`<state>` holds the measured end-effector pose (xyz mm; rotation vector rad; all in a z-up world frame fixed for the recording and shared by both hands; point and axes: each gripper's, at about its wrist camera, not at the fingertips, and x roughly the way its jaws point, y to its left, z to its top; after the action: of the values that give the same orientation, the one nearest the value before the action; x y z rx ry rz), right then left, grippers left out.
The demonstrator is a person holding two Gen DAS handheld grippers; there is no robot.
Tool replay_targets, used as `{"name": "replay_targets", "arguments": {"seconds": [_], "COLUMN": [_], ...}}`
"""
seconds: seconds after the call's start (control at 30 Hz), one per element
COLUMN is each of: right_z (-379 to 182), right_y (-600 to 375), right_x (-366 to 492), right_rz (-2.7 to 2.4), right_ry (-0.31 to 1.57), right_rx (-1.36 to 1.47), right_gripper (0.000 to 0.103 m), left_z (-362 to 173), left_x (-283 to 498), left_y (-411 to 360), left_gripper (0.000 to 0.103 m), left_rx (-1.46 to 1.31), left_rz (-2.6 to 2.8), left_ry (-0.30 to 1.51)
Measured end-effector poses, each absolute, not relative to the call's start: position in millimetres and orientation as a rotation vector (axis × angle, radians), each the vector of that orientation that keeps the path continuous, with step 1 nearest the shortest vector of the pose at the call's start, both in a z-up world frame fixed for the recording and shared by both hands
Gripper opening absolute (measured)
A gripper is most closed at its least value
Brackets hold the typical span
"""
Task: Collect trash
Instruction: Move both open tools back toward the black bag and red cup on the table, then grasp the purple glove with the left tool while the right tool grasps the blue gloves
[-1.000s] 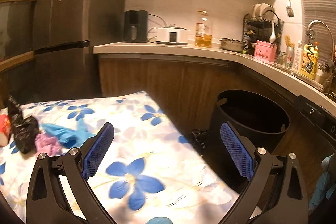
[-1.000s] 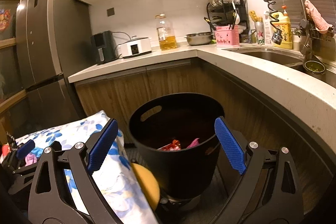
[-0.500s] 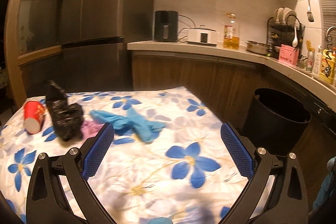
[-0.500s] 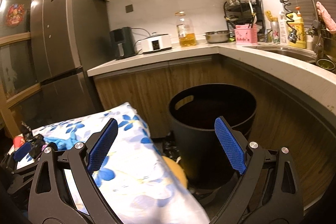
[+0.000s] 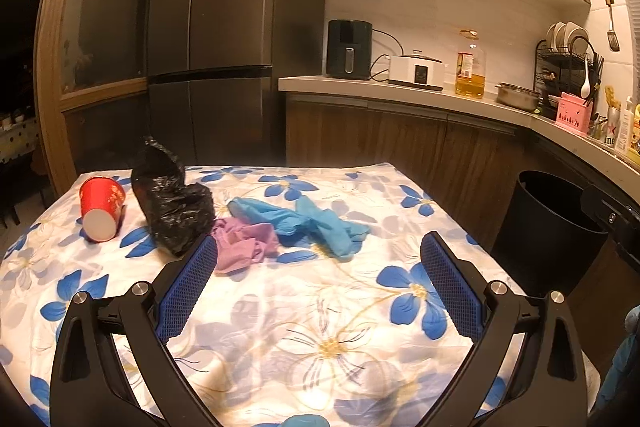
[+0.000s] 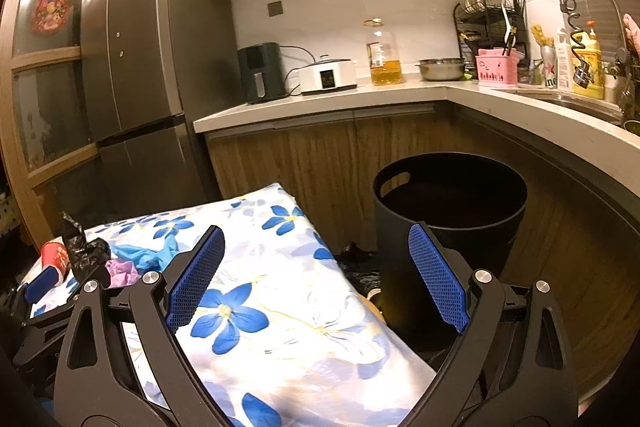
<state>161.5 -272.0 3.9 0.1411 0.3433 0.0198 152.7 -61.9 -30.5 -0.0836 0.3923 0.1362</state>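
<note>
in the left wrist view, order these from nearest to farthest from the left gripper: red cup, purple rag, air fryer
1. purple rag, on the tablecloth beside the left finger of the left gripper
2. red cup, tipped over, far left
3. air fryer, back counter

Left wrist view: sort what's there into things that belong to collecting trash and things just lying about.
Belongs to the job:
red paper cup, on its side
black plastic bag
purple crumpled wrapper
blue gloves
black trash bin

Just lying about:
air fryer
white cooker
oil bottle
steel bowl
dish rack
fridge
</note>
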Motion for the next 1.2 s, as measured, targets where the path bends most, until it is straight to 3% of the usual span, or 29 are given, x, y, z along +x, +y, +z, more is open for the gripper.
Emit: {"name": "replay_targets", "arguments": {"seconds": [1.0, 1.2], "right_z": [-57.4, -69.4], "right_y": [-114.2, -91.4], "right_x": [271.1, 291.6], "right_rz": [0.284, 0.32], "right_ry": [0.507, 0.56], "right_rx": [-0.001, -0.018], "right_gripper": [0.092, 0.085], "left_z": [-52.4, -56.3], "left_x": [159.2, 162.1], "left_y": [31.3, 35.9], "left_gripper": [0.097, 0.097], "left_rx": [-0.164, -0.167], "left_rz": [0.303, 0.3], "left_ry": [0.425, 0.438]}}
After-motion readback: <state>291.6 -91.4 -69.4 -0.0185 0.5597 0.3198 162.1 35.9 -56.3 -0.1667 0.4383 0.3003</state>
